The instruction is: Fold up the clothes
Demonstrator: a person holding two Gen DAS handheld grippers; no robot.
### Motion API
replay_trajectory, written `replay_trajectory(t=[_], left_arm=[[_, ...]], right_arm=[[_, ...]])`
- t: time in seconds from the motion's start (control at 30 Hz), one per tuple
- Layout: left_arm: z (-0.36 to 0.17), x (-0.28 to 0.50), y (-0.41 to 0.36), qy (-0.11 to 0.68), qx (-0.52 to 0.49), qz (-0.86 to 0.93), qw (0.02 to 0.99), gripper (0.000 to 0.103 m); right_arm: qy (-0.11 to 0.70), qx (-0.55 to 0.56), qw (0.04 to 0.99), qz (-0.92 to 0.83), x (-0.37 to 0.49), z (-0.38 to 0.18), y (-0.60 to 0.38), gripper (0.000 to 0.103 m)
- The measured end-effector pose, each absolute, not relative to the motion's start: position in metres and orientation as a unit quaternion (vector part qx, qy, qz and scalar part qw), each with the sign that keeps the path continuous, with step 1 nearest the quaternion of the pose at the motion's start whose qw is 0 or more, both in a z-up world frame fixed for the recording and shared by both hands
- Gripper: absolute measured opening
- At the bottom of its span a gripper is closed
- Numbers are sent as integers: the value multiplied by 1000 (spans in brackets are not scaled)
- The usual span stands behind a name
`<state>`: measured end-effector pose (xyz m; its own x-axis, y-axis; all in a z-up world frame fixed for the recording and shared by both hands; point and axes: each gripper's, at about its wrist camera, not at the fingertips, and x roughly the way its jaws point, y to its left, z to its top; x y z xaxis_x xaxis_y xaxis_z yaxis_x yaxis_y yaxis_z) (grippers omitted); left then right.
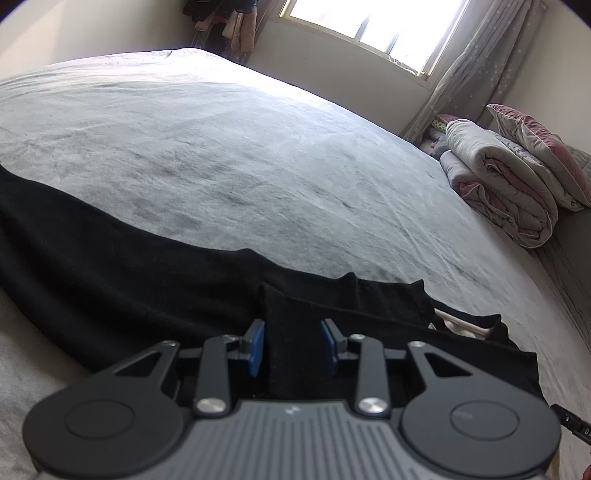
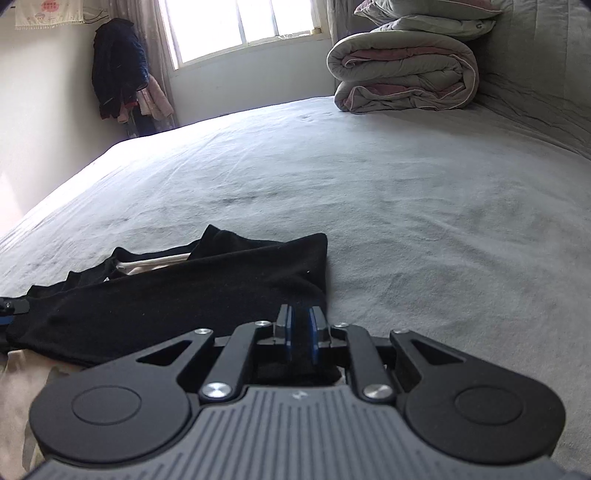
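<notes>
- The left gripper (image 1: pixel 292 345) is angling downward over the black garment (image 1: pixel 147 280), its blue pads (image 1: pixel 256 347) pressing a raised fold.
- The right gripper (image 2: pixel 300 334) is angling downward at the garment's edge, its jaws pinching fabric, nearly closed.

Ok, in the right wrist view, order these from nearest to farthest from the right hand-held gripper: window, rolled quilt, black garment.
1. Black garment, between the right hand-held gripper's pads.
2. Rolled quilt, far right on the bed.
3. Window, back wall.

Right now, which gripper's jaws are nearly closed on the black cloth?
The right gripper: blue pads almost together, pinching the black garment. The left gripper stands wider around a thicker fold.
</notes>
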<state>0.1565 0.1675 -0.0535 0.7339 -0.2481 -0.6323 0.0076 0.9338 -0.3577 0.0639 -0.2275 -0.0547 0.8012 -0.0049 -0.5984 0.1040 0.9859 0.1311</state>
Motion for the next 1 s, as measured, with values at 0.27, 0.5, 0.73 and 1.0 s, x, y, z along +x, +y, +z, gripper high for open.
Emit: replay_trajectory(t=[0.27, 0.5, 0.73, 1.0], left_arm=[[-57, 156, 172, 373, -176, -64, 909, 33], [-55, 156, 172, 372, -180, -65, 908, 33], [-54, 152, 175, 371, -179, -65, 909, 31], [-57, 154, 175, 377, -172, -63, 908, 32]], right_arm=[[325, 71, 942, -43, 45, -63, -235, 0], [315, 95, 943, -56, 30, -45, -251, 16], [300, 101, 948, -34, 27, -43, -252, 16], [305, -72, 949, -15, 24, -52, -221, 47]])
